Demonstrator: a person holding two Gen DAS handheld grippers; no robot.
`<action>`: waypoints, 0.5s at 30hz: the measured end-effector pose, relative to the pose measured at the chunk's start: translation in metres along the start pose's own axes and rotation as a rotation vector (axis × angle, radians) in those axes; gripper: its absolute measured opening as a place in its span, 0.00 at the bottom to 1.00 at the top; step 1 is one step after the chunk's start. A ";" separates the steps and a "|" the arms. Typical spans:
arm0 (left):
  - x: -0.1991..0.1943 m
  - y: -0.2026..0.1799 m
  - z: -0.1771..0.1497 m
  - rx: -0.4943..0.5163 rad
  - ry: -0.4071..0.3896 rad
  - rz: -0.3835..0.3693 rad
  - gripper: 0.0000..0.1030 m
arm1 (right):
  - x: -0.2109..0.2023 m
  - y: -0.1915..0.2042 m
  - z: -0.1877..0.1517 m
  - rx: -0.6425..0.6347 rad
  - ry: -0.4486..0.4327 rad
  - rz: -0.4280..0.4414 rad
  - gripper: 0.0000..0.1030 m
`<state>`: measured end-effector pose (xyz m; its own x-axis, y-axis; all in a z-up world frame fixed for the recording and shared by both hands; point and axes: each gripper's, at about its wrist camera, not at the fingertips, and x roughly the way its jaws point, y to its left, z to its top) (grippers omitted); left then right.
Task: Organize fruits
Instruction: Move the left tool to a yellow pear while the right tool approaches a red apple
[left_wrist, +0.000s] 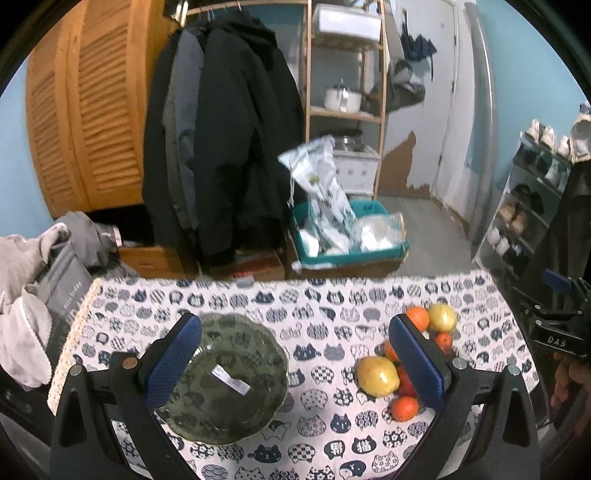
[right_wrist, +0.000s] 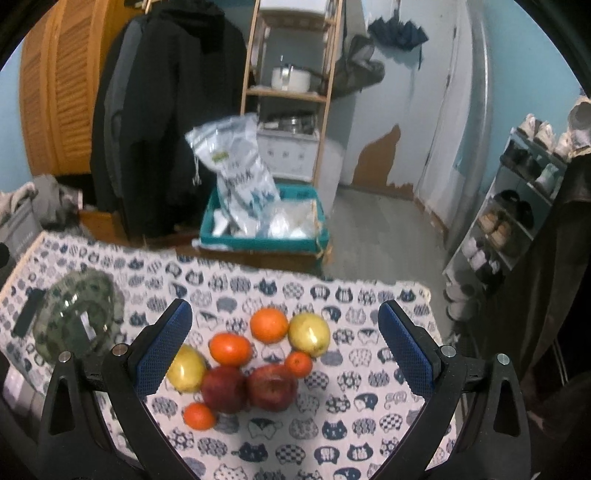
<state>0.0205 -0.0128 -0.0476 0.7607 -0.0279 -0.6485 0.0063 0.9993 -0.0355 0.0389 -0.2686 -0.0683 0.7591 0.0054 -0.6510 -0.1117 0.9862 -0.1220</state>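
On the cat-print tablecloth (right_wrist: 332, 435) a green glass bowl (left_wrist: 229, 376) stands empty at the left, well apart from the fruit heaped at the right; the left gripper (left_wrist: 295, 365) hangs above the bowl, jaws spread wide, holding nothing; the right gripper (right_wrist: 284, 354) hovers over the heap, equally wide and empty; judging by this, the first pick is due; take an outlying piece, such as the yellow fruit (right_wrist: 308, 334) at the far edge, before the two red apples (right_wrist: 273, 387) in the middle; the small oranges (right_wrist: 199, 416) can wait, since they roll easily.
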 end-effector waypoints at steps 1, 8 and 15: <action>0.005 -0.001 -0.002 0.000 0.019 -0.007 0.99 | 0.004 0.000 -0.001 -0.002 0.016 0.001 0.96; 0.043 -0.015 -0.017 0.017 0.135 -0.046 0.99 | 0.048 -0.005 -0.024 0.031 0.178 0.032 0.96; 0.084 -0.031 -0.032 0.042 0.244 -0.063 0.99 | 0.089 -0.014 -0.048 0.087 0.313 0.040 0.96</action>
<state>0.0630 -0.0473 -0.1252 0.5784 -0.0897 -0.8108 0.0799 0.9954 -0.0532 0.0772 -0.2901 -0.1608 0.5201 0.0069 -0.8541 -0.0721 0.9968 -0.0358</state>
